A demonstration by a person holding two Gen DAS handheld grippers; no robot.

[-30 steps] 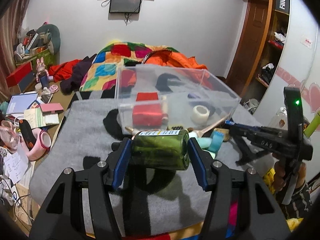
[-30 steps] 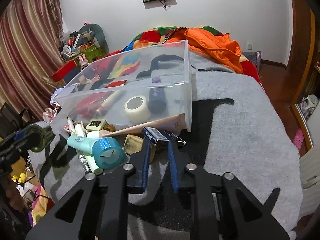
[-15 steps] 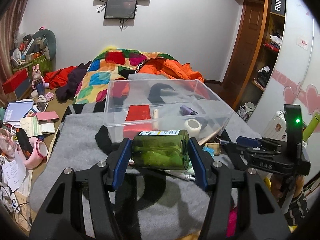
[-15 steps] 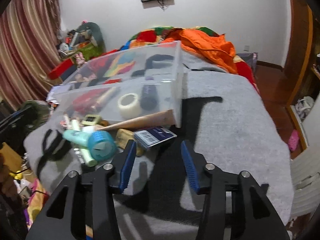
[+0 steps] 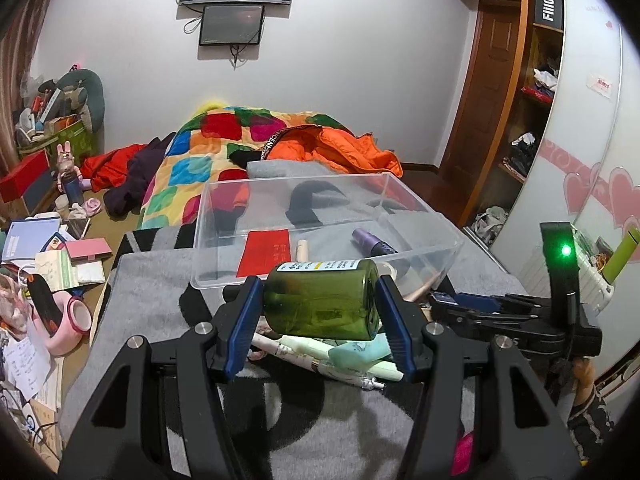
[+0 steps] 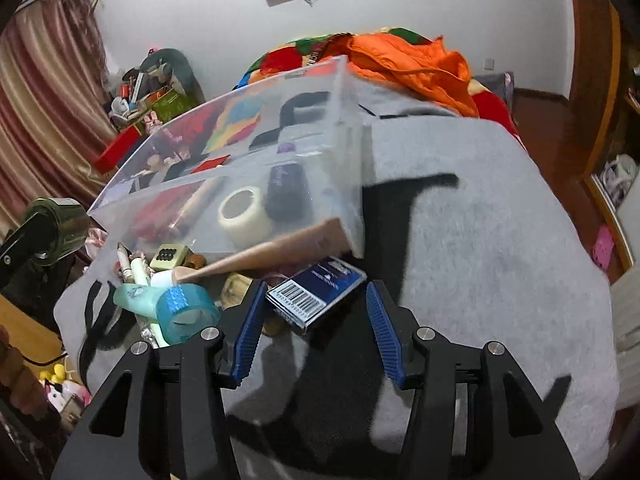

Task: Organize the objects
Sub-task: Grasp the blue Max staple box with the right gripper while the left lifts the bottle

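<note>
My left gripper (image 5: 320,320) is shut on a green bottle (image 5: 322,300) with a white label, held above the pile in front of the clear plastic bin (image 5: 320,224). The bin holds a red card (image 5: 264,252), a purple tube (image 5: 372,242), a tape roll (image 6: 246,216) and a wooden stick. My right gripper (image 6: 316,326) is open, its jaws on either side of a dark blue barcode box (image 6: 318,296) lying on the grey blanket (image 6: 480,240). The right gripper also shows in the left wrist view (image 5: 444,306), and the green bottle in the right wrist view (image 6: 60,224).
Loose items lie in front of the bin: a teal tape roll (image 6: 182,310), a mint tube (image 6: 134,294), pens (image 5: 304,356) and a small calculator (image 6: 168,256). An orange jacket (image 5: 336,152) and colourful quilt (image 5: 200,156) lie behind. Clutter covers the floor at left (image 5: 48,264).
My left gripper has lifted the green bottle higher, so I look down into the bin. My right gripper has opened, let go of the blue box and closed in around it.
</note>
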